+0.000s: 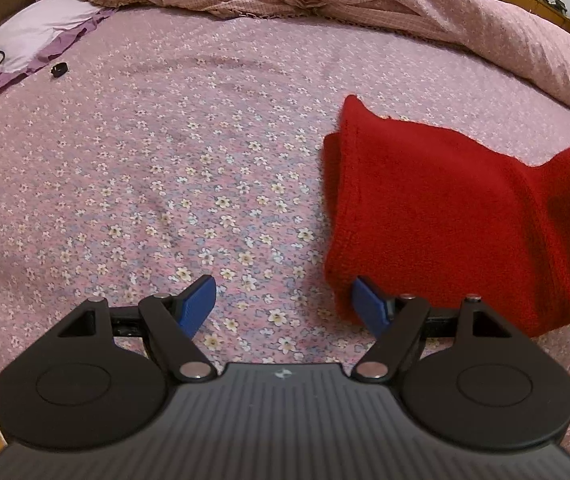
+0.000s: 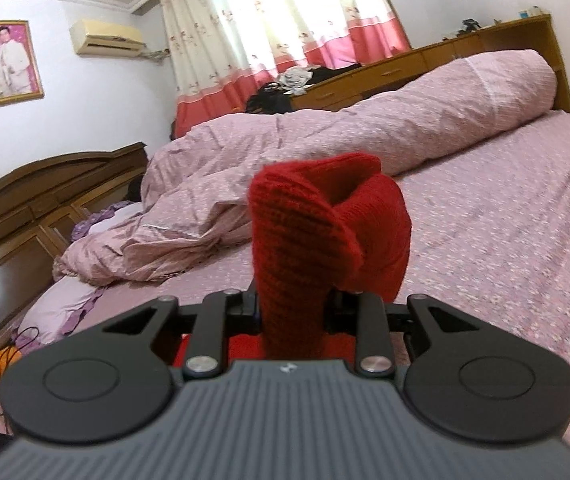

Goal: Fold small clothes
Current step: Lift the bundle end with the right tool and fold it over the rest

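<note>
1. The left tongs (image 1: 285,308) stand wide apart over the bed, their blue pads (image 1: 199,304) flat and smooth, gripping nothing; the right-hand pad sits just beside the lower edge of the red knit garment (image 1: 437,216).
2. The right tongs (image 2: 294,308) are clamped on the red knit garment (image 2: 325,224) — a coarse, ribbed wool bunched into a thick upright roll that twists at the top and rises above the black linkage.
3. In the left wrist view the garment hangs in soft folds, its lower part draped toward the floral bedsheet (image 1: 165,160), a thin pink cotton printed with small white flowers.
4. A rumpled pink quilt (image 2: 325,132) lies heaped behind, with a lilac frilled pillow (image 1: 33,32) near the wooden headboard (image 2: 45,184).
</note>
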